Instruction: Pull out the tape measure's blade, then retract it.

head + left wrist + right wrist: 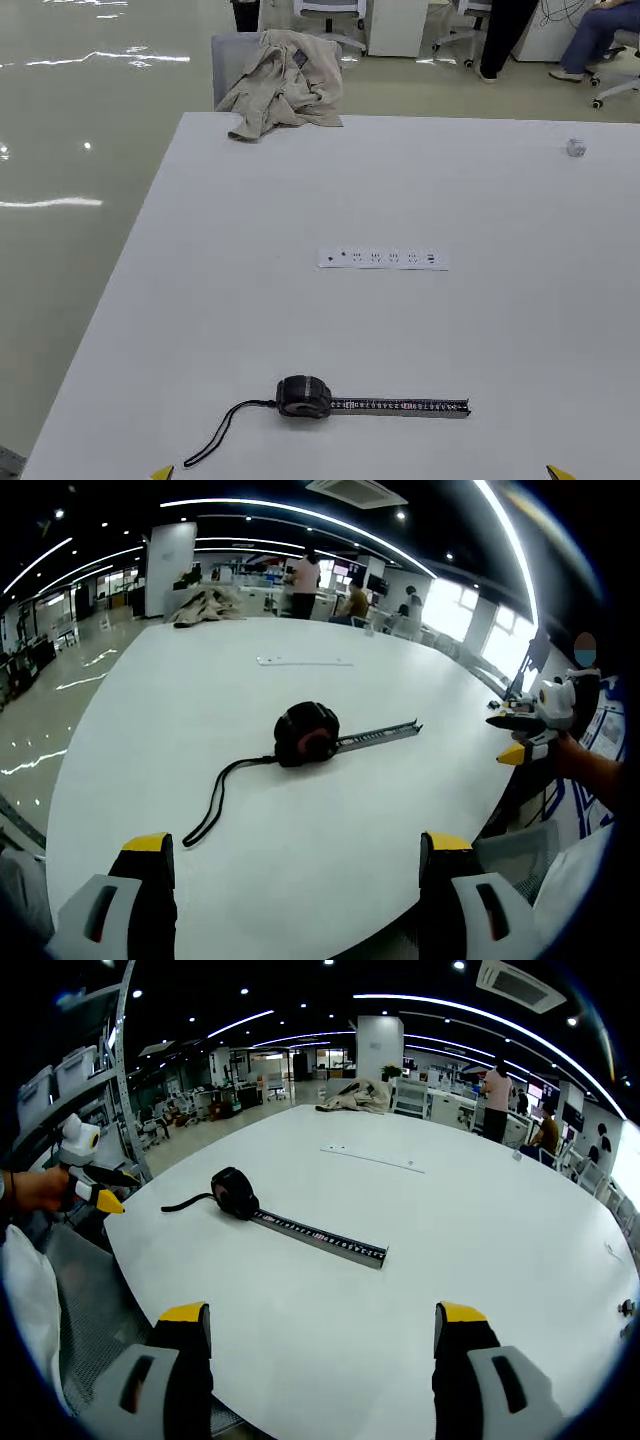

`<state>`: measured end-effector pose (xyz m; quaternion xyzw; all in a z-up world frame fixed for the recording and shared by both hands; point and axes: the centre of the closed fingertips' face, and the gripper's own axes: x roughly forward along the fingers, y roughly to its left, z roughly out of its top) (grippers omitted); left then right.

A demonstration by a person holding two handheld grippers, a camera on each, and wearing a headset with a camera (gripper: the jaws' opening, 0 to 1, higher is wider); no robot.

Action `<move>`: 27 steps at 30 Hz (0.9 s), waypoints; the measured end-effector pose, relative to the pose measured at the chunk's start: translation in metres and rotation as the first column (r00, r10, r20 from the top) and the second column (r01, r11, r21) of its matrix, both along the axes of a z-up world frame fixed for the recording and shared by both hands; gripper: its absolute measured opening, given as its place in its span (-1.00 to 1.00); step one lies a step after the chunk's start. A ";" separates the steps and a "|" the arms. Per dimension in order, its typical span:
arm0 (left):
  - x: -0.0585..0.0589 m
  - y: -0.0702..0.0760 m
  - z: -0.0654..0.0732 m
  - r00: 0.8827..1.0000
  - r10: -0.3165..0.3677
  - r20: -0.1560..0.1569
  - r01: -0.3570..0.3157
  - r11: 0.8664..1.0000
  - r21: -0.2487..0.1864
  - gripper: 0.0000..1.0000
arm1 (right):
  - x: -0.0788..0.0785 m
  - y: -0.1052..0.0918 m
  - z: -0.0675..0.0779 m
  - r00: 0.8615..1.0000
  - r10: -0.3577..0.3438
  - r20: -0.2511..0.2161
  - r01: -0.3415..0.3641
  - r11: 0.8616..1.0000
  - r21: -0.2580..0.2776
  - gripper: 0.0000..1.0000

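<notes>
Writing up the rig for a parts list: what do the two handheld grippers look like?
They match. The left gripper and right gripper each have two black jaws with yellow tips, backed by pale grey blocks with a dark slot. From the side, each shows a white body.
</notes>
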<state>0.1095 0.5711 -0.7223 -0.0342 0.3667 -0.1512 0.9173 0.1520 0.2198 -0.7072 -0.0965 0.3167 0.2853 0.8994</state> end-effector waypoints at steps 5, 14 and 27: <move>-0.004 -0.004 0.002 1.000 0.012 -0.002 -0.012 1.000 0.025 1.00 | -0.002 0.001 0.001 1.000 0.001 0.000 -0.001 1.000 0.000 0.91; -0.003 -0.009 0.008 0.999 0.037 0.000 -0.037 0.999 0.029 1.00 | -0.003 0.010 0.000 1.000 0.007 -0.005 -0.007 1.000 0.010 0.91; 0.000 -0.013 0.013 0.999 0.038 0.017 -0.038 0.999 0.037 1.00 | -0.008 0.004 0.000 1.000 0.009 -0.012 -0.009 1.000 0.005 0.91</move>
